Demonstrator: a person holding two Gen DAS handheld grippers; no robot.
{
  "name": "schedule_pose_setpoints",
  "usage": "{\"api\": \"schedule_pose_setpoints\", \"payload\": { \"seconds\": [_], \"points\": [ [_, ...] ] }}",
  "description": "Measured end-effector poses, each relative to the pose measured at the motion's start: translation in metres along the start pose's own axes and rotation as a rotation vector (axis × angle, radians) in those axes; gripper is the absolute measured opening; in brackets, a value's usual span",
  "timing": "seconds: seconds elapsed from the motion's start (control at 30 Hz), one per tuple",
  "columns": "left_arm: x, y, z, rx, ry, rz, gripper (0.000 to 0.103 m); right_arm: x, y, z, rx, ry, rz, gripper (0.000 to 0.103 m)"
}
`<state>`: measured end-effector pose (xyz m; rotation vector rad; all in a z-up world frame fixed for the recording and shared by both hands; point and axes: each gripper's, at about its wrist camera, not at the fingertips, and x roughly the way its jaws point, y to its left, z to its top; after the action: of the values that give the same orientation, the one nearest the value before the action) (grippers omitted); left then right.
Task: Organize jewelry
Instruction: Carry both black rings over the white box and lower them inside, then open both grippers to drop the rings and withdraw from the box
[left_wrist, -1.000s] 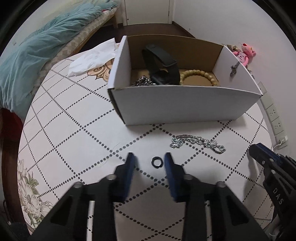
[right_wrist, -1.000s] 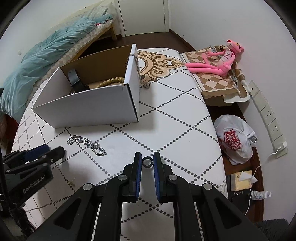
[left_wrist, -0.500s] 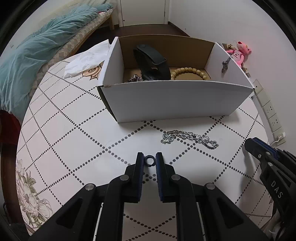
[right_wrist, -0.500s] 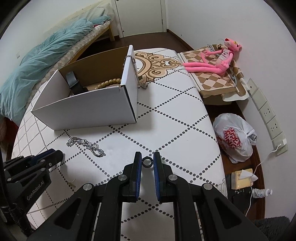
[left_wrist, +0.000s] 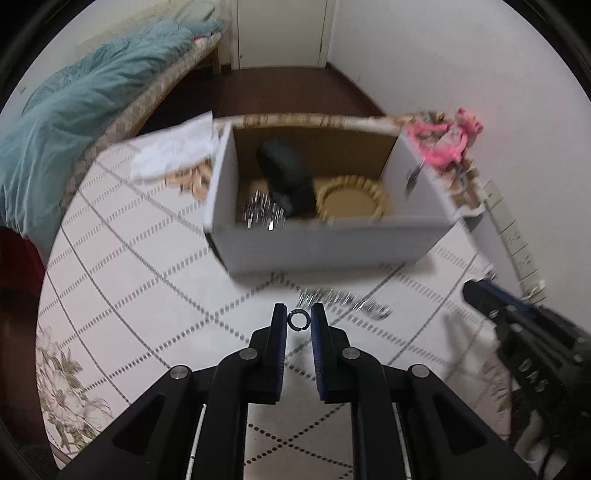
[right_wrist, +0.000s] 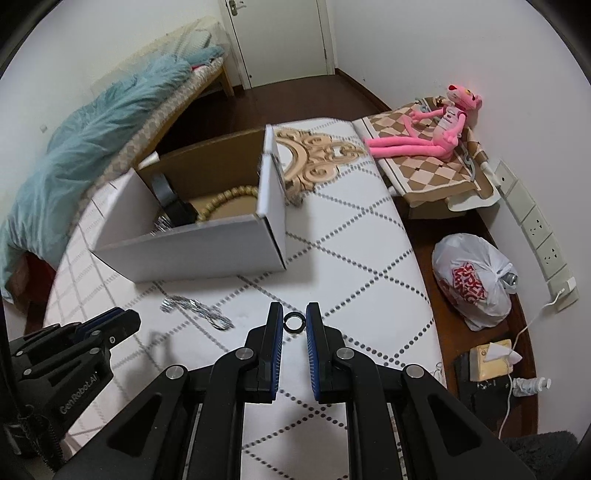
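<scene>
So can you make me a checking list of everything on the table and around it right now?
Surface: round table, white cloth with dotted diamond lines.
Job's things: white cardboard box holding a bead bracelet, a black band and a silver chain; another chain lies on the cloth before it.
Clutter: white cloth behind the box.
Grippers: left gripper shut on a small dark ring; right gripper shut on another ring.
Cables: white cord by the wall sockets.
Surroundings: bed with teal blanket, pink plush toy, plastic bag.
</scene>
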<state>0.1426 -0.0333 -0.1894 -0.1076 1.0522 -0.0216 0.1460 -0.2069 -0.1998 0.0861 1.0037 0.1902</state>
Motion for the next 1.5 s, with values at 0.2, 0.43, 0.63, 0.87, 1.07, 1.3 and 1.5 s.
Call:
{"api": "schedule_pose_setpoints", "payload": {
  "seconds": [0.2,0.43,0.63,0.87,1.07,1.3,1.5],
  "points": [
    [-0.033,0.008,0.046,-0.031,-0.040,-0.098,0.010,-0.029,0.007,0.034,0.008,-0.043,0.085,0.013],
    [-0.016,0.022,0.099,-0.046,0.029,-0.157,0.010,-0.014,0.025,0.101,-0.015,0.032,0.216,0.013],
    [0.007,0.024,0.138,-0.055,0.102,-0.219,0.010,0.030,0.034,0.136,-0.021,0.161,0.235,0.013],
    [0.015,0.028,0.171,-0.059,0.125,-0.161,0.018,0.056,0.031,0.155,-0.001,0.261,0.222,0.015],
    [0.004,0.046,0.172,-0.081,0.076,-0.075,0.069,0.047,0.030,0.159,-0.016,0.239,0.200,0.026],
    [-0.004,0.063,0.146,-0.098,0.046,0.055,0.099,0.029,0.032,0.150,-0.063,0.196,0.100,0.065],
    [-0.006,0.061,0.112,-0.088,0.014,0.145,0.102,0.025,0.035,0.124,-0.100,0.203,-0.006,0.092]
  ]
}}
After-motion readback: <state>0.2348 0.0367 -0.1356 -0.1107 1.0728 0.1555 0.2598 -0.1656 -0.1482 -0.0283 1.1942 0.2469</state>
